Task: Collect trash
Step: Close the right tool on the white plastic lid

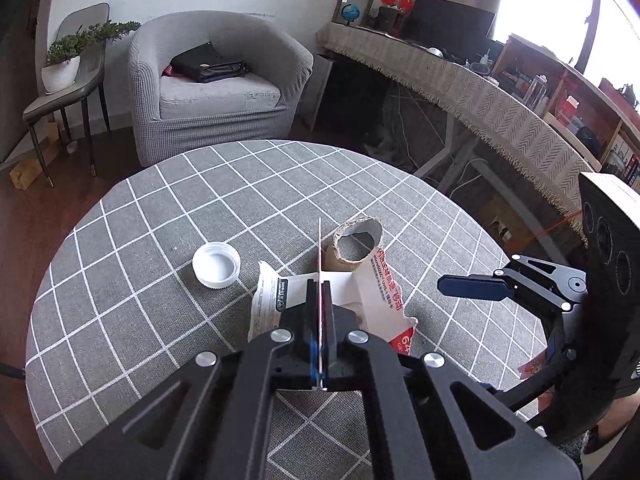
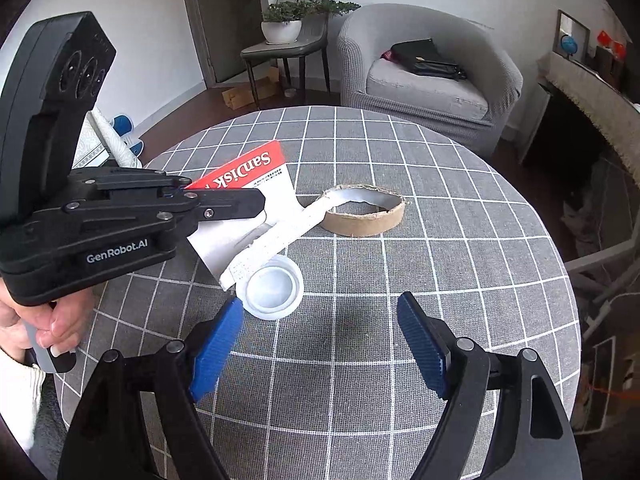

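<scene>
A torn red-and-white SanDisk packaging card (image 2: 248,178) is pinched between the fingers of my left gripper (image 1: 319,286), which is shut on it. In the left wrist view the card (image 1: 320,248) stands edge-on, its torn flaps spreading to both sides. My left gripper (image 2: 256,203) shows side-on in the right wrist view. A cardboard ring (image 2: 362,216) lies just beyond the card. The white plastic cap (image 2: 272,290) sits open side up by the card's lower corner. My right gripper (image 2: 320,322) stands open just short of the cap, nothing between its blue pads.
The round table (image 2: 440,280) has a grey checked cloth. Beyond it stand a grey armchair (image 1: 208,88) with a black bag, a chair with a potted plant (image 1: 64,64), and a fringed desk (image 1: 460,80) on the right. A hand (image 2: 40,320) holds the left gripper's handle.
</scene>
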Motion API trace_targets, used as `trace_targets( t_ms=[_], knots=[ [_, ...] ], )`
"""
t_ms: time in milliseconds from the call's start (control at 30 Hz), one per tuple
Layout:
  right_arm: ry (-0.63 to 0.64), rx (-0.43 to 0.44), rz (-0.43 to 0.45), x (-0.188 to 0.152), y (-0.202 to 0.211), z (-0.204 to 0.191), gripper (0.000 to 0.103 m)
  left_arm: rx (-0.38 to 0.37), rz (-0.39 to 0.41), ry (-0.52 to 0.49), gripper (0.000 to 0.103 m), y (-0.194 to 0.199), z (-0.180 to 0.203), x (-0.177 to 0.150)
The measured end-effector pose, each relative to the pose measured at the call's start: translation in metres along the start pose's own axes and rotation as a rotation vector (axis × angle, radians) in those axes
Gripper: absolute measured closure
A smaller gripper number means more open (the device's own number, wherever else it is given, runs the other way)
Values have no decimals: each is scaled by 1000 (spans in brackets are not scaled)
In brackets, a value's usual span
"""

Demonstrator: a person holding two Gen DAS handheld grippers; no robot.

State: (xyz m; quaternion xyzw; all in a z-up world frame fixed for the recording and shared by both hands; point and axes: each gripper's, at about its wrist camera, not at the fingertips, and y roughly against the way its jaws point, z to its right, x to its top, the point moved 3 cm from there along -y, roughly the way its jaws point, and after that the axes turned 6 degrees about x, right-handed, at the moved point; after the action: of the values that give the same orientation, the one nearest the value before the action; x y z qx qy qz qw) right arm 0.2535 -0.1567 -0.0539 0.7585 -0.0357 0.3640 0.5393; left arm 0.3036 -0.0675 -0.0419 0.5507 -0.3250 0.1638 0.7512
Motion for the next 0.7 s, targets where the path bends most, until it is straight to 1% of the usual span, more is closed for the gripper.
trace_targets(
  t_ms=[233, 333, 400, 467, 533, 600, 633, 667, 700],
  knots=[
    [11, -11, -27, -1, -14, -7, 23, 18, 37, 7, 101, 25, -7, 3],
    [12, -27, -38, 1, -18, -11, 23, 24, 39, 15, 101, 33, -13, 1],
    [18, -31, -38, 2, -20, -15, 25, 35, 41, 16, 101, 40, -17, -2],
    [27, -37, -45, 3, -22, -22, 31, 49, 47, 18, 101, 48, -22, -5],
    [34, -51, -48, 4, -24, -27, 34, 63, 56, 25, 101, 58, -27, -9],
    [30, -58, -44, 5, -24, -30, 43, 71, 63, 29, 101, 67, -32, -13],
    [26, -59, -40, 6, -24, -32, 55, 77, 66, 31, 101, 72, -34, -15],
    [20, -63, -36, 6, -23, -34, 63, 81, 68, 35, 101, 76, -36, -17],
    [17, -70, -34, 5, -23, -36, 63, 85, 71, 42, 101, 80, -39, -21]
  ],
)
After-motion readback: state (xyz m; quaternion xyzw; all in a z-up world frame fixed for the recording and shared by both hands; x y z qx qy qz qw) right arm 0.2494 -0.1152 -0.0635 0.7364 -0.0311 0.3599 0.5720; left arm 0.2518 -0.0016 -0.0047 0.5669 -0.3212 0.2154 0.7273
